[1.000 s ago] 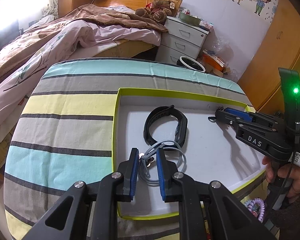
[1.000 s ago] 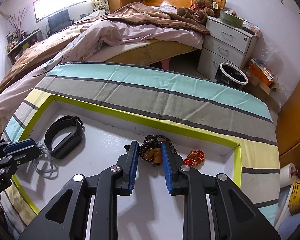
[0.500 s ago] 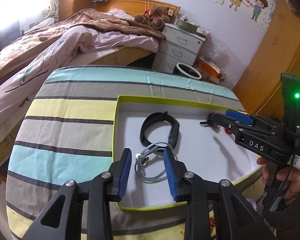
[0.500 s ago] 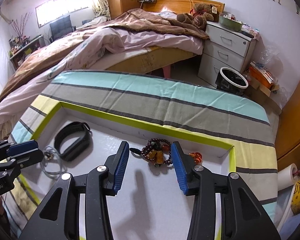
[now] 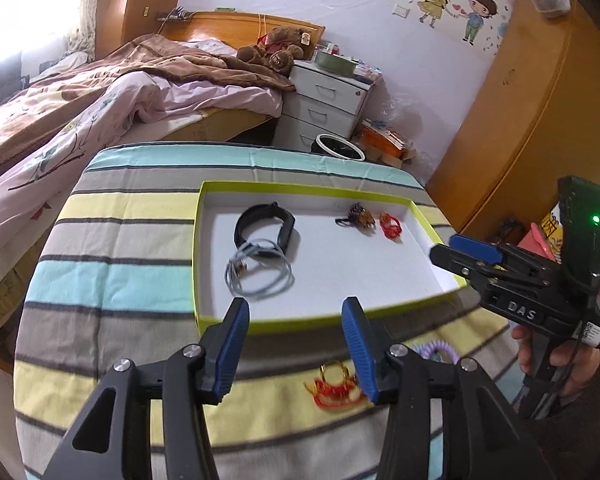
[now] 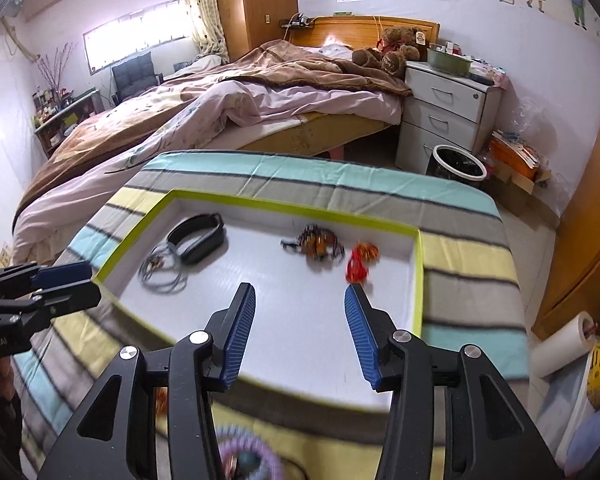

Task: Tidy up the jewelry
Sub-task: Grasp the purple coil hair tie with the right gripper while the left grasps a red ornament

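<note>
Both the left gripper (image 5: 296, 344) and the right gripper (image 6: 300, 336) hung wide and empty above the lime-rimmed tray (image 5: 320, 190), where the black wristband (image 5: 266, 228), grey cord (image 5: 260, 276) and beaded bracelet (image 6: 316, 242) lay apart, presumably for sorting.

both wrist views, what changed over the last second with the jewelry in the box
Both let go. The left hand-held gripper opened off the grey cord necklace and backed out over the box's near rim. The right hand-held gripper opened off the dark bead bracelet and drew back. Both pieces lie in the green-edged box. The black band and red charm stayed put.
</note>
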The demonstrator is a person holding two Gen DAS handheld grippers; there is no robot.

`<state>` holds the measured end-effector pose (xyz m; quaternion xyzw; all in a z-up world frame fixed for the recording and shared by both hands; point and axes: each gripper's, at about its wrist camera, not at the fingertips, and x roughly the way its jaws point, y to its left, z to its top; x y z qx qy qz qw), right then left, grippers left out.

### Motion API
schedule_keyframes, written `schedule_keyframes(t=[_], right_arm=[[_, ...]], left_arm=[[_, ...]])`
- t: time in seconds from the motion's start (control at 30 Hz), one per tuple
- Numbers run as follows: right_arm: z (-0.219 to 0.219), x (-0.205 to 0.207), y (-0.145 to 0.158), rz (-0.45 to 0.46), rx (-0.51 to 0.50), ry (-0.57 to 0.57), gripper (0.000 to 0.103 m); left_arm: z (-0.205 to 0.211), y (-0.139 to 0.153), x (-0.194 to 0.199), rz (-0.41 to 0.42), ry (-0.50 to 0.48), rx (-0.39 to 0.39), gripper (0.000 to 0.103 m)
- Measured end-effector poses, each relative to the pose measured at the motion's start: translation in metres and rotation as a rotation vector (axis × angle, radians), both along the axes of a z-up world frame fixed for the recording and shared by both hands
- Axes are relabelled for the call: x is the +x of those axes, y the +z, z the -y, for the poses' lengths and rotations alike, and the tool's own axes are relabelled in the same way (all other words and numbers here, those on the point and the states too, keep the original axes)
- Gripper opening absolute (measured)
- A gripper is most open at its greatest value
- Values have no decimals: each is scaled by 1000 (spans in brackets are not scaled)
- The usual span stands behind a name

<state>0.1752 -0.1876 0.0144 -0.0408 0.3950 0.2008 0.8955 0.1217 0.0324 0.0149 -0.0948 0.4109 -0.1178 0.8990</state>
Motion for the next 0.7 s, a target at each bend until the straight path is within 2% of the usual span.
schedule_keyframes(t=[0.33, 0.7], right_arm=[[30, -61, -19, -56, 53, -30, 48], [30, -81, -37, -105, 68, -21, 48]], left_arm=[[4, -9, -36, -10, -8, -7, 50], [-2, -29, -56, -64, 0, -5, 50]])
